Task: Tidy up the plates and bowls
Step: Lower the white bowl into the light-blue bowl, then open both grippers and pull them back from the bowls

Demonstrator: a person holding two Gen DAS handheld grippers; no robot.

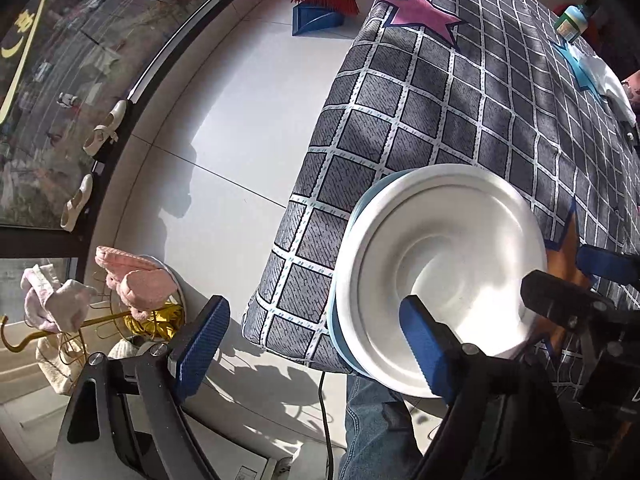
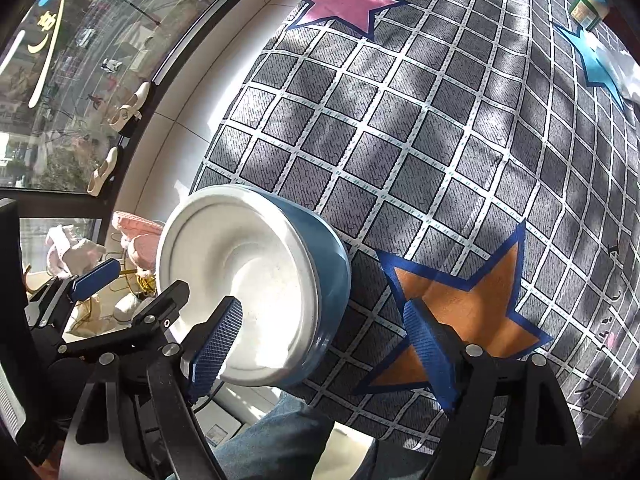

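Note:
A white plate [image 1: 436, 264] lies on top of a blue bowl [image 2: 328, 264] at the near left corner of the checked tablecloth [image 2: 420, 128]; the plate also shows in the right wrist view [image 2: 248, 280]. My left gripper [image 1: 312, 340] is open, its right finger over the plate's near rim, its left finger off the table over the floor. My right gripper [image 2: 324, 344] is open and empty, its left finger in front of the plate, its right finger over the orange star [image 2: 468, 308]. The right gripper also shows at the right in the left wrist view [image 1: 576, 284].
A green-lidded jar [image 2: 590, 4] and a white cloth [image 1: 604, 76] sit at the table's far right. The white tiled floor [image 1: 240, 140] lies left of the table, with a broom and dustpan [image 1: 320, 4], pink slippers [image 1: 132, 280] and shoes by the window.

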